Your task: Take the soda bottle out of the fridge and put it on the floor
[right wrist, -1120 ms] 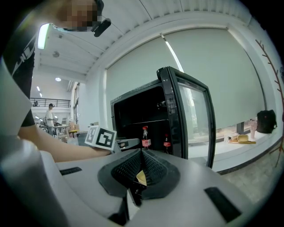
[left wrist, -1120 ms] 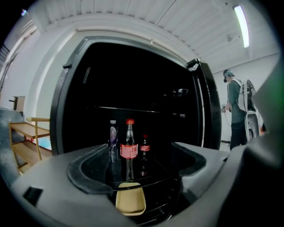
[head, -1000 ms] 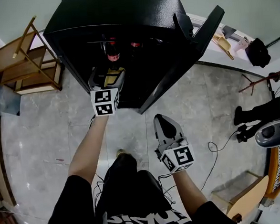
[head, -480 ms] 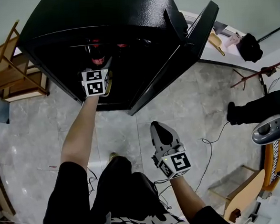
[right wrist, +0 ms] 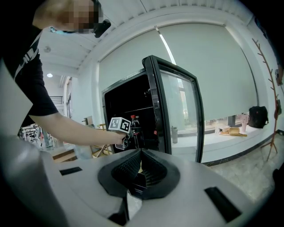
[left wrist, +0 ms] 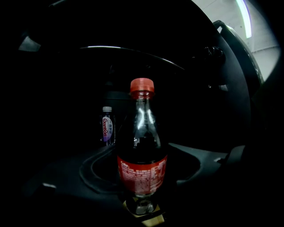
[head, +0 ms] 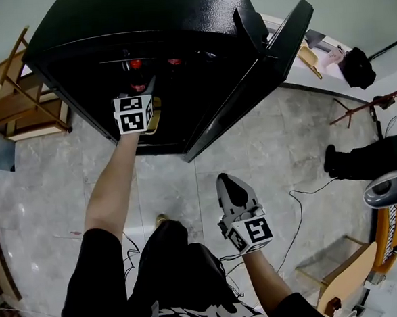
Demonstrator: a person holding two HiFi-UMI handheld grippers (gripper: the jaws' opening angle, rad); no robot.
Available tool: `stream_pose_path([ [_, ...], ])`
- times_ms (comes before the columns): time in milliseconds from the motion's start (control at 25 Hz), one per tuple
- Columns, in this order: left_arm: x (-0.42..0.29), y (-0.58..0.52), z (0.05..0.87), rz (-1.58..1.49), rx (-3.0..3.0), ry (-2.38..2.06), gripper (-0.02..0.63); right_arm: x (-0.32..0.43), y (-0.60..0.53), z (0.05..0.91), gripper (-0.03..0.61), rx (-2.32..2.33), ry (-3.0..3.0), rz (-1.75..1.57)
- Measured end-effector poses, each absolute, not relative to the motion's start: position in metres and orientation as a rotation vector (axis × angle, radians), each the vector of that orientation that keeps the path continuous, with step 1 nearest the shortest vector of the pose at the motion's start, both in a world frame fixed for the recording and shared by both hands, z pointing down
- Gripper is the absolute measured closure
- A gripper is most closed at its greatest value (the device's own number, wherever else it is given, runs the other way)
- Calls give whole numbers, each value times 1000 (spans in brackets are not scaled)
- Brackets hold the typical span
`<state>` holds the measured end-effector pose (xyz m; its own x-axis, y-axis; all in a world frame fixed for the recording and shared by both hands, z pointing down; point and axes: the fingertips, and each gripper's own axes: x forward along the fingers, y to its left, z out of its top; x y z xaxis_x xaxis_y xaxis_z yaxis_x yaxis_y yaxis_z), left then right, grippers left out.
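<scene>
Two hand-held grippers show. The left hand-held gripper (head: 141,90) now reaches into the open black fridge (head: 141,23), deeper than a second ago, when it hung lower at the fridge's front. Its jaws have just been closing, one on each side of the soda bottle (left wrist: 142,146), which stands upright on the fridge shelf. The dark hides whether the pads press on it yet. A small bottle (left wrist: 107,126) with a purple and white label stands behind it, to its left. The right hand-held gripper (right wrist: 140,155) is closed on nothing, low over the grey floor (head: 266,156), about where it was before. The fridge door (head: 260,75) stands open.
</scene>
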<state>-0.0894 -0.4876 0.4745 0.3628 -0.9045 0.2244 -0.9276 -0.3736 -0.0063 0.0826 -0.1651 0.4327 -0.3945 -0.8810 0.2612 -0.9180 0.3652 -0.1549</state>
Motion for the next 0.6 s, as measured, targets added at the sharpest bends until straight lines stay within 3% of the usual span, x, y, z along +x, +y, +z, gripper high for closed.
stream_pose_path([
  [600,-82,-358,435,254,2628,-1493,302,83,-133,428,554,1595,-2528,415],
])
